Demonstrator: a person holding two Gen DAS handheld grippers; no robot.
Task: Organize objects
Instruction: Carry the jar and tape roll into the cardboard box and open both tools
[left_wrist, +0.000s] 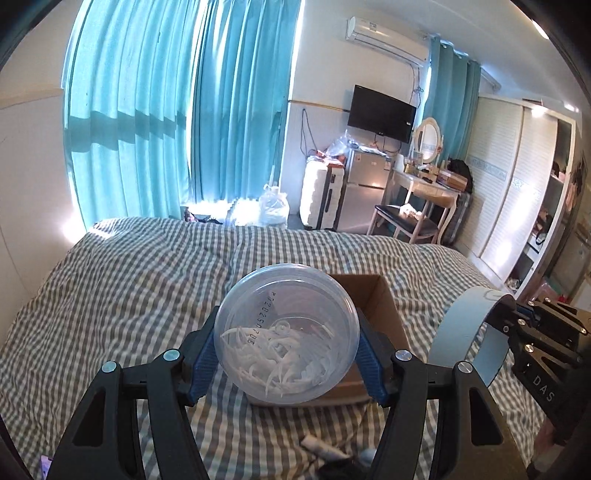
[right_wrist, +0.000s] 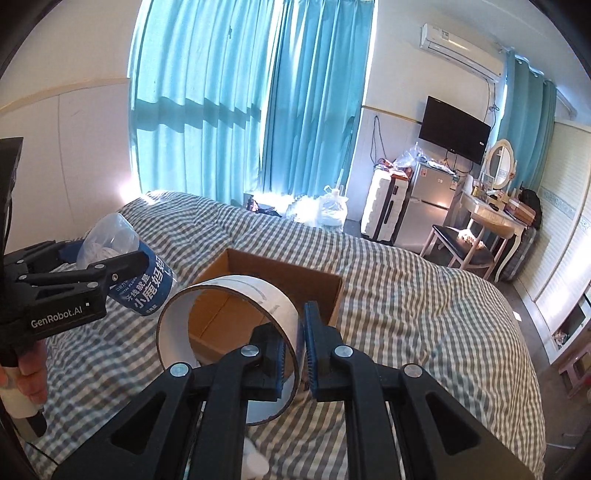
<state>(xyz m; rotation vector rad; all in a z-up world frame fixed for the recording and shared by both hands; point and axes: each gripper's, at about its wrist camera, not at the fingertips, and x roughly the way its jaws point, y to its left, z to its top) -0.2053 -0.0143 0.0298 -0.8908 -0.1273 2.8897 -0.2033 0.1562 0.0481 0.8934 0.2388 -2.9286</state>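
Observation:
My left gripper (left_wrist: 286, 354) is shut on a clear round tub of white floss picks (left_wrist: 286, 332), held above the checked bed in front of an open cardboard box (left_wrist: 384, 306). The tub, with its blue label, also shows in the right wrist view (right_wrist: 144, 280). My right gripper (right_wrist: 295, 354) is shut on the wall of a wide white tape roll (right_wrist: 229, 314), held just over the near edge of the cardboard box (right_wrist: 295, 277). The roll appears in the left wrist view (left_wrist: 465, 332) at the right, beside the box.
The bed (left_wrist: 129, 277) has a grey checked cover. Small objects (left_wrist: 325, 450) lie on it near my left gripper. Beyond the bed stand a suitcase (left_wrist: 321, 195), a small fridge (left_wrist: 365, 184), a chair (left_wrist: 402, 221), a dressing table (left_wrist: 428, 184) and wardrobes (left_wrist: 517, 192).

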